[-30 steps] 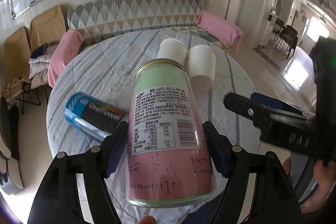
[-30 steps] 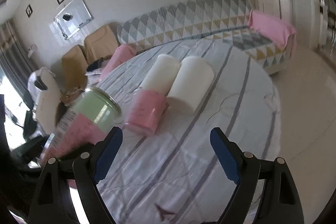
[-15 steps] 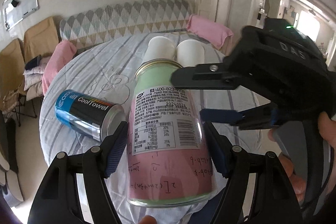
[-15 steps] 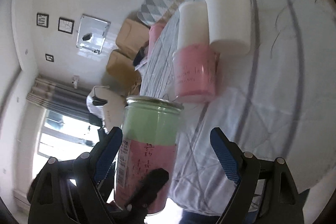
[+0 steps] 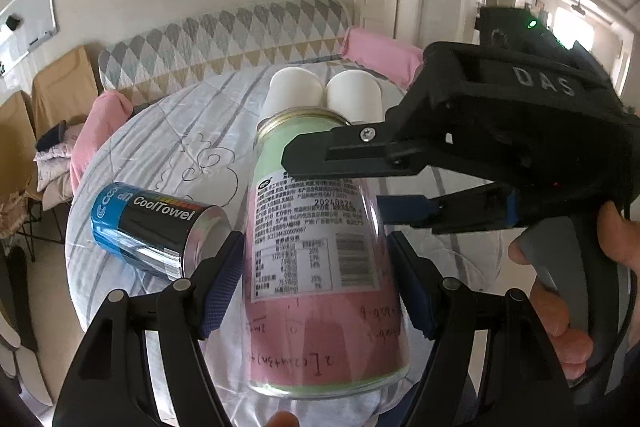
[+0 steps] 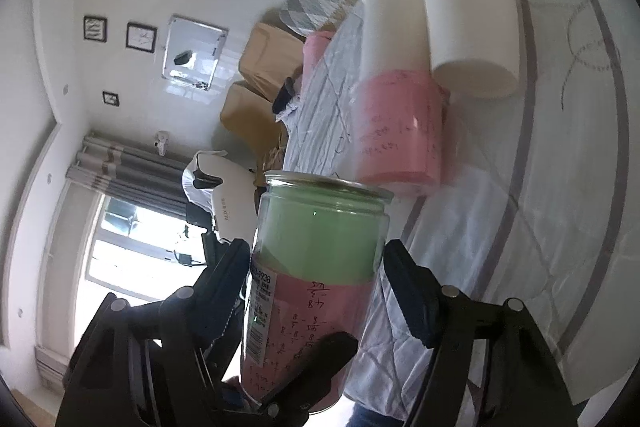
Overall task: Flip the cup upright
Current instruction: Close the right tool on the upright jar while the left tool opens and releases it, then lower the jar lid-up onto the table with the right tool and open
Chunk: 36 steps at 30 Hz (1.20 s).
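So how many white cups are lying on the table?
2: left white cup nested in a pink cup; right white cup beside it. Others may be hidden.

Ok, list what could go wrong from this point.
1. Both grippers are on the clear jar: the left gripper low, the right gripper nearer its rim. Uneven twisting might make it slip or drop.
2. The CoolTowel can lies close beside the left gripper; a swing could knock it rolling.
3. The pink-lined cup and two white cups lie just beyond, easily bumped.
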Motion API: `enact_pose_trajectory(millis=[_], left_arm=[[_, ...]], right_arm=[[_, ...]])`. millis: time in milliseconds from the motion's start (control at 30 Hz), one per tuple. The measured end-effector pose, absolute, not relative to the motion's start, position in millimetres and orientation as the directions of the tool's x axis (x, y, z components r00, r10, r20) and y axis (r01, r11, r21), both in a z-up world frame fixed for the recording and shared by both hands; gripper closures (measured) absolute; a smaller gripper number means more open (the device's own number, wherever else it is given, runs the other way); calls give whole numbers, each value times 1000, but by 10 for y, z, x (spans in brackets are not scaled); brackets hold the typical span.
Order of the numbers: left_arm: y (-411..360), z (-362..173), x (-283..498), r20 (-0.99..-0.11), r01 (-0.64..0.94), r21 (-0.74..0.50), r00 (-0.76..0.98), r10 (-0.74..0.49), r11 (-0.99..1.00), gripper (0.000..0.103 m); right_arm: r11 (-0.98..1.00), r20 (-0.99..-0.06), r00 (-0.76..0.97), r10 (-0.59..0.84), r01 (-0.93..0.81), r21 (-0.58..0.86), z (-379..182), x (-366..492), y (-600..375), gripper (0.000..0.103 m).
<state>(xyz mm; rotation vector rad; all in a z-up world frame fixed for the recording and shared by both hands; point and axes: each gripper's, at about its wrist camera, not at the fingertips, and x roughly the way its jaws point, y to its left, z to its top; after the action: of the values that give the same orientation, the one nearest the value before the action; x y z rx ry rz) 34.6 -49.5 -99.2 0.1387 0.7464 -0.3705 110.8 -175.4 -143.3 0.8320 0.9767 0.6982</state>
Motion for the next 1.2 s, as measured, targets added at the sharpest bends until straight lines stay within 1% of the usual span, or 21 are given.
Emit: enact_pose_trajectory(millis=[100,233,333,600,733,900,1000,1100,1200], left_arm=[[-494,-975,326,-683,387,-10,671,-289,922,30],[-498,-962,277,-681,398,0,672,-292,917,30],[-478,-951,250,-689,409,-15,657,-306,912,30],[-362,-906,168,-700,419,-50,633,-331,907,18],[-230,-905,121,-707,430,-70,615,-349,900,18],[-60,-944,185,-724,385,-118,597,-344,915,17],[-3,-964,196,-728,359,-101,609,-315,928,17],[95,-999,235,-732,327,-103,615,-294,940,17],[166,-1060,302,-741,274,-88,625,-247,958,16]], right_arm=[[550,-446,419,791,-168,818,-1362,1051,-1785,33],[573,-453,436,778,-196,796,-1277,975,-1785,33],[608,-471,458,754,-215,764,-1212,918,-1779,33],[668,-480,517,708,-271,693,-1056,785,-1817,33],[695,-484,536,692,-312,648,-988,747,-1768,34],[784,-520,598,610,-358,507,-898,683,-1663,34],[821,-537,625,566,-375,430,-859,652,-1569,34],[854,-538,664,519,-396,337,-812,608,-1478,34],[874,-532,696,483,-413,254,-767,575,-1386,34]])
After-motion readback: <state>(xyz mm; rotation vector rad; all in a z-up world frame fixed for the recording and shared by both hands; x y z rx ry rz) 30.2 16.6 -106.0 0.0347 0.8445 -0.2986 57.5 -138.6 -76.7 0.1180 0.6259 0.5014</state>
